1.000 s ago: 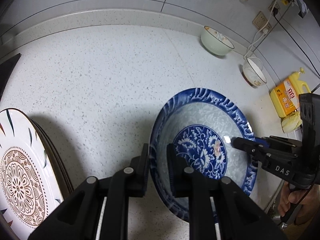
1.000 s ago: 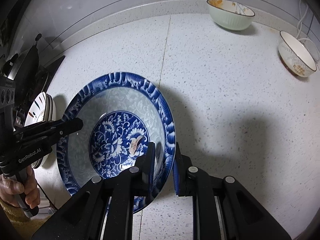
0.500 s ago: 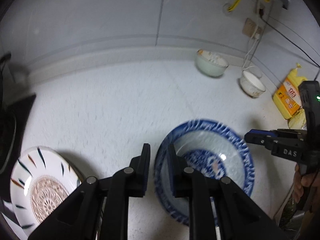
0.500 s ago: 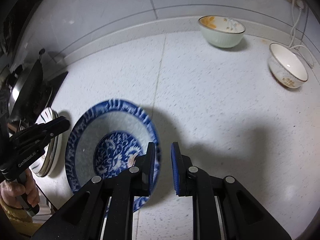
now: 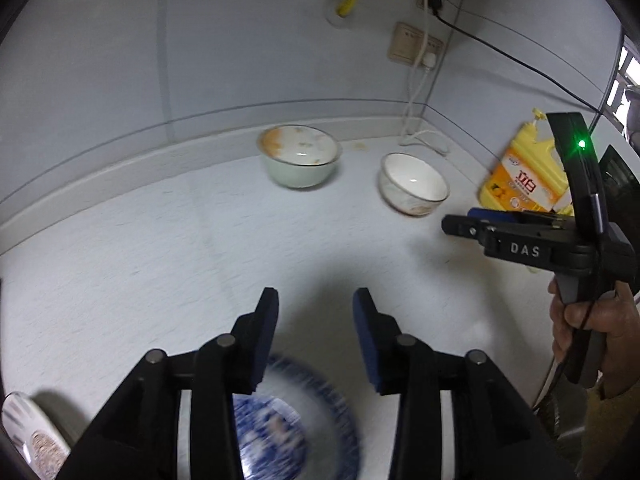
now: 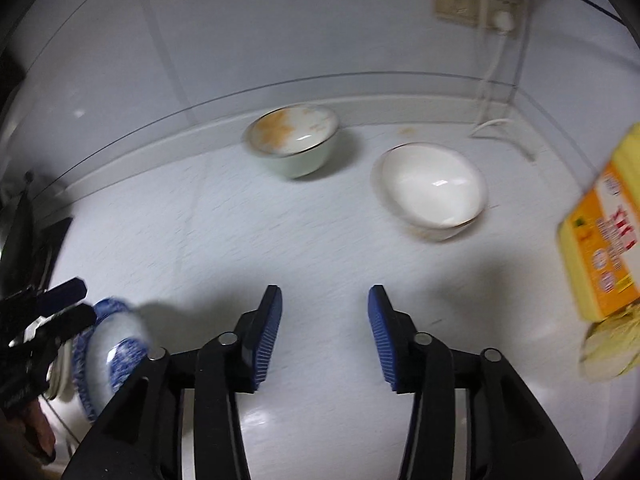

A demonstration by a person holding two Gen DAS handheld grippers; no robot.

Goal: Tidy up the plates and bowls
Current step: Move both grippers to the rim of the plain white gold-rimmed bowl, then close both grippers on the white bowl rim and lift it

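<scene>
Blue plate (image 5: pixel 296 424): released, resting on tabletop (image 5: pixel 160 260) below claws. Left claw (image 5: pixel 316 340), right claw (image 6: pixel 324 336): jaws just opened, spread, nothing between. Step: transit toward green bowl (image 6: pixel 294 146) and white bowl (image 6: pixel 434 190) near wall. Next: straddle one rim, pinch.

The left gripper (image 5: pixel 316 308) had just been opening, its jaws apart with nothing between them, above the speckled counter (image 5: pixel 160 248). The blue patterned bowl (image 5: pixel 296 420) lay blurred below it, near. Far off by the wall stood a green bowl (image 5: pixel 298 162) and, to its right, a white bowl (image 5: pixel 414 184). The right gripper (image 5: pixel 456 222) showed at right, before a yellow bottle (image 5: pixel 520 176).
</scene>
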